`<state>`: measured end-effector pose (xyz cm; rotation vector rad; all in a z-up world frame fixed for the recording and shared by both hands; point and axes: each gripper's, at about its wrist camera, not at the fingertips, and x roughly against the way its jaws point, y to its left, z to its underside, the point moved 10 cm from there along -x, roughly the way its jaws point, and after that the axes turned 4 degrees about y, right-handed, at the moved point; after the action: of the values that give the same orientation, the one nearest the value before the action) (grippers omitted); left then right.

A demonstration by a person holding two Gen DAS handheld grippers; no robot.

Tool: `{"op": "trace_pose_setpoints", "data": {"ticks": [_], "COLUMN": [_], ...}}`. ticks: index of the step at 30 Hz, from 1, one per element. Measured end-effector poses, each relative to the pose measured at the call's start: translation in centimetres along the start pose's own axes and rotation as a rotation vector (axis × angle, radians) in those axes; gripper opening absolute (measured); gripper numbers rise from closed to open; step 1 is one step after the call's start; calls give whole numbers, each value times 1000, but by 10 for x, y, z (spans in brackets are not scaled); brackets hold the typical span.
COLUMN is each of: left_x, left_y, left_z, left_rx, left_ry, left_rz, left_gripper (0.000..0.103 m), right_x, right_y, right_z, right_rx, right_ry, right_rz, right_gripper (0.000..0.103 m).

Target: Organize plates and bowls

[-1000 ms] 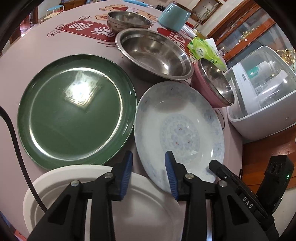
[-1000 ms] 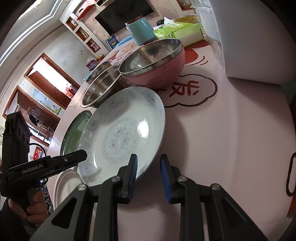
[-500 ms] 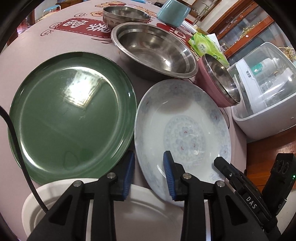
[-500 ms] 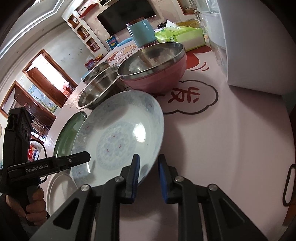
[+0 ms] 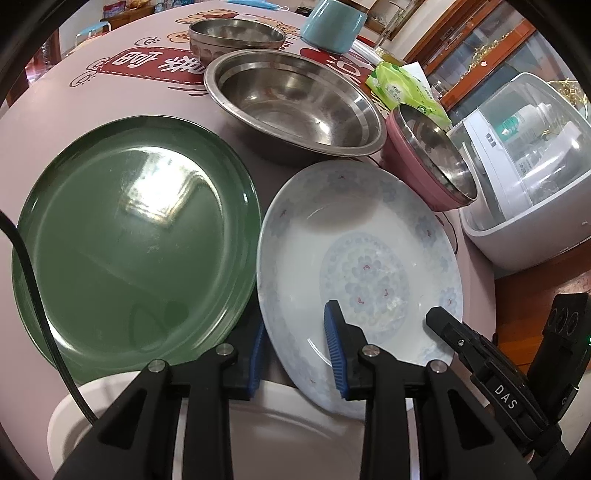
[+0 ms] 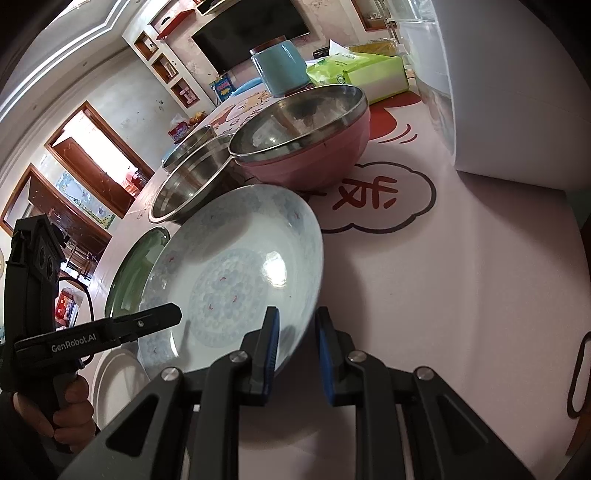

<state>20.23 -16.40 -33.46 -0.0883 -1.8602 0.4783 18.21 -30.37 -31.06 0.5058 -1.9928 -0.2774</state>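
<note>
A blue-patterned white plate [image 5: 354,258] lies tilted on the pink table, its near edge raised over a plain white plate [image 5: 258,435]; it also shows in the right wrist view [image 6: 229,280]. My left gripper [image 5: 295,350] is open, with the patterned plate's near rim between its fingers. My right gripper [image 6: 295,343] is open and straddles that plate's rim on the other side. A green plate [image 5: 129,236] lies to the left. A large steel bowl [image 5: 295,103], a small steel bowl [image 5: 236,37] and a pink steel-lined bowl [image 5: 428,158] stand behind.
A white appliance with a clear lid [image 5: 524,177] stands at the right table edge. A teal cup [image 5: 332,22] and a green wipes pack [image 5: 402,88] sit at the back. A black cable [image 5: 33,288] crosses the green plate's left side.
Both grippers moved forward onto the patterned plate's rim. The plate's near edge has risen and now overlaps the plain white plate.
</note>
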Motion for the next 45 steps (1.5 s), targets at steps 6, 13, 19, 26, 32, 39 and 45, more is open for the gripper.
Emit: {"op": "trace_pose_setpoints", "data": {"ticks": [6,13,19,26,32,39,45], "left_x": [0,1,2,8,21,41,61], "left_y": [5,7,2,-2,-5,-9,-7], "left_z": [-1,0,2,7,10,14,21], "left_rx": [2,-13,-40,-59,-78,-101,-108], "left_ry": [-6,-4,-1,-4,-20,-49,-74], "left_rz": [-18,-23,-30,-30,-24,-34,-41], "left_gripper": [14,14,14,14,14,14,14], "right_x": [0,0,2,8,18,30,38], "right_y": [1,-1,-3,-2,5,13,25], "right_z": [0,0,1,2,1,0,1], "right_rx": [-11,-22,-38,-42,-18,11,45], "right_ry": [0,9,11,10,-9,-24,-32], "right_rz": [-13,-25,-32,-40,-33,-38,-50], "right_gripper": [18,17,17,17,17,17,17]}}
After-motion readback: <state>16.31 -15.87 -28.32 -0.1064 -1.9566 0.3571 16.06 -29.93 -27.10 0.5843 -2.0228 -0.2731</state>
